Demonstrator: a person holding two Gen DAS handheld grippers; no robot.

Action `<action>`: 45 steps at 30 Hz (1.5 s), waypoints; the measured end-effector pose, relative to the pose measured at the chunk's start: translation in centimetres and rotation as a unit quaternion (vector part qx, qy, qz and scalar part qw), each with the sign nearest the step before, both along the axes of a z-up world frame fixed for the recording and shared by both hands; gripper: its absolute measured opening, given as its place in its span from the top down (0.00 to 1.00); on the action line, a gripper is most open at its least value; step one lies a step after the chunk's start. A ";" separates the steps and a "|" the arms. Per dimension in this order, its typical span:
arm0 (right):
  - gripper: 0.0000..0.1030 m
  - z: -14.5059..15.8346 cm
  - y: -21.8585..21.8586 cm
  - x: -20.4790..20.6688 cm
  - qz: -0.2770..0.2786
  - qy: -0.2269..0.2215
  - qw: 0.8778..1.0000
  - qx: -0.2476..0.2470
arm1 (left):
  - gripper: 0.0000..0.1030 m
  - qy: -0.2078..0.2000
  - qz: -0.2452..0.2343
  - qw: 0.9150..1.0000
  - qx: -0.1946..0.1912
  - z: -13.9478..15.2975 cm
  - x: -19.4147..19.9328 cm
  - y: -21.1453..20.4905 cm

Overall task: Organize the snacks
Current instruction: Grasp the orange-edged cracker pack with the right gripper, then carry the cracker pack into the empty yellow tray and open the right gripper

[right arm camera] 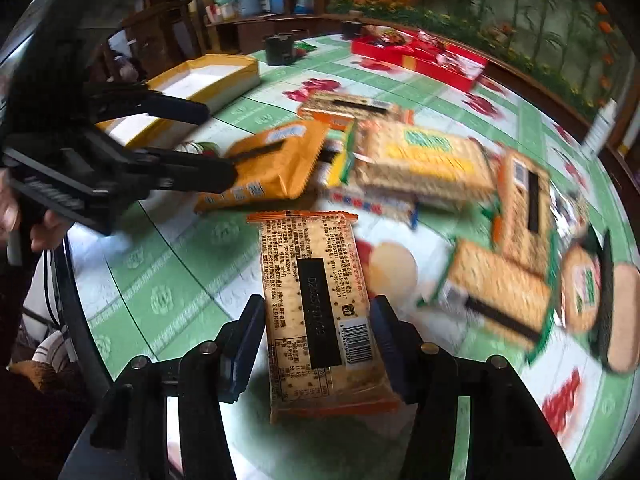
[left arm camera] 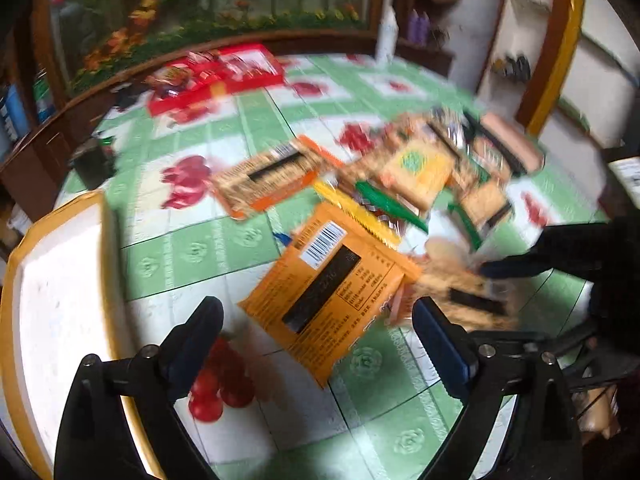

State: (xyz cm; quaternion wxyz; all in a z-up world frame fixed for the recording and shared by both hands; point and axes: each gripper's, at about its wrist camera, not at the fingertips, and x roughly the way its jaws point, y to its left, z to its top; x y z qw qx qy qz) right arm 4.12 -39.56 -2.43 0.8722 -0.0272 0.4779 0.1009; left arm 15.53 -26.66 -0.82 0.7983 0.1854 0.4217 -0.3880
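A round desk (right arm camera: 192, 268) under a glossy green-and-white flowered cloth carries a white tray with yellow rim (left arm camera: 60, 280) and scattered cracker packets. The right hand-held gripper (right arm camera: 318, 332) clamps a clear, orange-edged cracker packet (right arm camera: 316, 304) — barcode up. The left hand-held gripper (left arm camera: 320, 336) gapes wide over an orange foil packet (left arm camera: 332, 292), empty — the right view shows it near the tray.

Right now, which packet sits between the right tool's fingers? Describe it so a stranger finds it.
On the green floral tablecloth, find the snack pile. Nearer than it, apart, lies a long cracker packet between the right tool. Only it has clear wrapping, orange ends and a barcode facing up.
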 end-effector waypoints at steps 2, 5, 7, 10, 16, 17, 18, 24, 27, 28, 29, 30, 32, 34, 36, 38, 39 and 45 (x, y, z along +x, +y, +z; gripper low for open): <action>0.43 0.2 -0.8 -1.3 -0.013 0.004 1.000 0.023 | 0.08 -0.018 0.007 0.999 0.030 -0.8 0.4 -0.9; 0.43 0.2 -1.4 -2.6 -0.023 0.005 0.999 0.042 | 0.08 -0.022 -0.010 0.998 0.056 -2.0 0.9 -2.0; 0.43 0.1 -1.7 -3.2 -0.030 0.001 0.998 0.053 | 0.08 -0.015 -0.014 0.996 0.087 -3.3 1.2 -2.8; 0.43 0.1 -1.8 -3.6 -0.037 -0.004 0.997 0.063 | 0.10 -0.002 0.008 0.998 0.067 -3.9 1.5 -2.5; 0.44 0.5 -1.8 -3.7 -0.050 -0.015 0.995 0.084 | 0.23 0.003 0.064 0.998 0.017 -3.5 0.6 -0.3; 0.44 0.6 -1.7 -3.7 -0.051 -0.017 0.995 0.086 | 0.23 0.003 0.068 0.998 0.012 -3.3 0.3 0.0; 0.44 0.7 -1.6 -3.7 -0.050 -0.018 0.995 0.086 | 0.23 0.002 0.071 0.997 0.002 -3.0 0.0 0.5; 0.44 0.4 -0.4 -3.4 -0.038 -0.009 0.997 0.061 | 0.23 -0.002 0.087 0.996 -0.031 -0.9 -1.0 2.8; 0.42 0.1 0.3 -3.2 -0.038 -0.006 0.999 0.035 | 0.23 -0.007 0.091 0.995 -0.039 0.0 -1.3 3.9; 0.40 0.1 0.6 -3.2 -0.031 -0.002 0.999 0.024 | 0.23 -0.007 0.094 0.995 -0.043 0.3 -1.3 4.3; 0.36 0.1 0.7 -3.2 -0.029 -0.002 0.999 0.016 | 0.23 -0.008 0.097 0.994 -0.048 0.5 -1.3 4.7; 0.27 0.2 0.9 -3.3 -0.027 -0.006 1.000 0.005 | 0.23 -0.010 0.098 0.994 -0.051 0.8 -1.3 5.1; 0.22 -0.2 1.0 -3.1 -0.024 0.000 1.000 -0.005 | 0.23 -0.015 0.102 0.993 -0.058 1.4 -1.4 5.9; 0.30 -1.1 1.1 -2.8 -0.018 0.019 1.000 0.005 | 0.23 -0.021 0.108 0.992 -0.064 1.9 -1.4 6.7; 0.41 -1.4 1.6 -2.8 -0.016 0.015 1.000 -0.011 | 0.23 -0.025 0.118 0.990 -0.071 2.3 -1.4 7.7; 0.41 -1.1 1.8 -2.7 -0.012 0.019 1.000 0.013 | 0.23 -0.027 0.128 0.988 -0.078 2.8 -1.2 8.7; 0.41 -0.8 1.9 -2.7 -0.011 0.015 1.000 0.023 | 0.23 -0.028 0.134 0.987 -0.081 3.0 -1.0 9.3; 0.41 2.6 3.6 -1.1 -0.019 -0.025 0.996 0.081 | 0.23 -0.043 0.188 0.977 -0.096 4.2 -0.1 13.9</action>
